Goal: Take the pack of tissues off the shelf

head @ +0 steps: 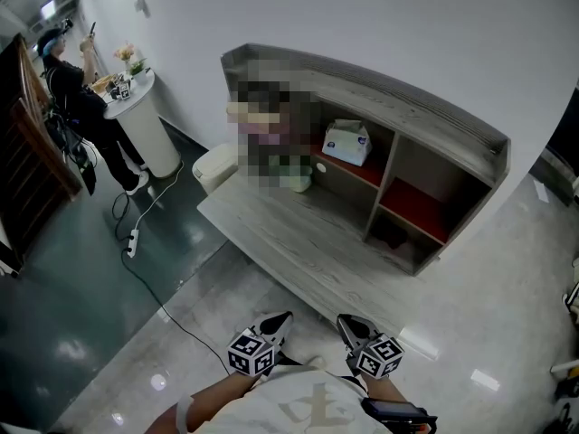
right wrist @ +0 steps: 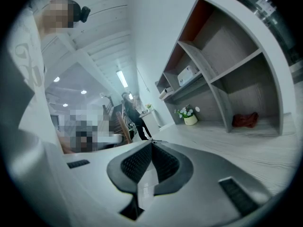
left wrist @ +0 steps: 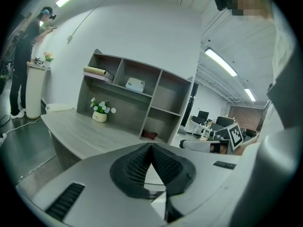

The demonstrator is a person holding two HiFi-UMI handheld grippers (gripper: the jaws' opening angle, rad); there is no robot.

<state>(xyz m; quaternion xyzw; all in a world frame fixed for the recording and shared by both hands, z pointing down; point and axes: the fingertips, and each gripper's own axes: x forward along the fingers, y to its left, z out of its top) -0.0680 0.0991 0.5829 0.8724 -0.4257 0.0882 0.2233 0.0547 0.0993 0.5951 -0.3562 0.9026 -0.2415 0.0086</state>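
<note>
The pack of tissues (head: 347, 142), white with blue print, sits on the middle upper shelf of a grey wooden shelf unit (head: 457, 134) standing on a desk. It also shows in the left gripper view as the tissue pack (left wrist: 135, 84) and in the right gripper view as the tissue pack (right wrist: 188, 74). My left gripper (head: 283, 318) and right gripper (head: 345, 322) are held low near my body, well short of the desk edge. Both are shut with nothing between the jaws; the left gripper (left wrist: 151, 146) and right gripper (right wrist: 152, 142) tips meet.
A small pot of white flowers (left wrist: 100, 111) stands on the grey desk (head: 280, 238) under the shelves. A red cloth (right wrist: 244, 119) lies in the lower right compartment. A person (head: 81, 107) stands at a white round stand (head: 149, 120) far left. A cable (head: 149, 278) runs over the floor.
</note>
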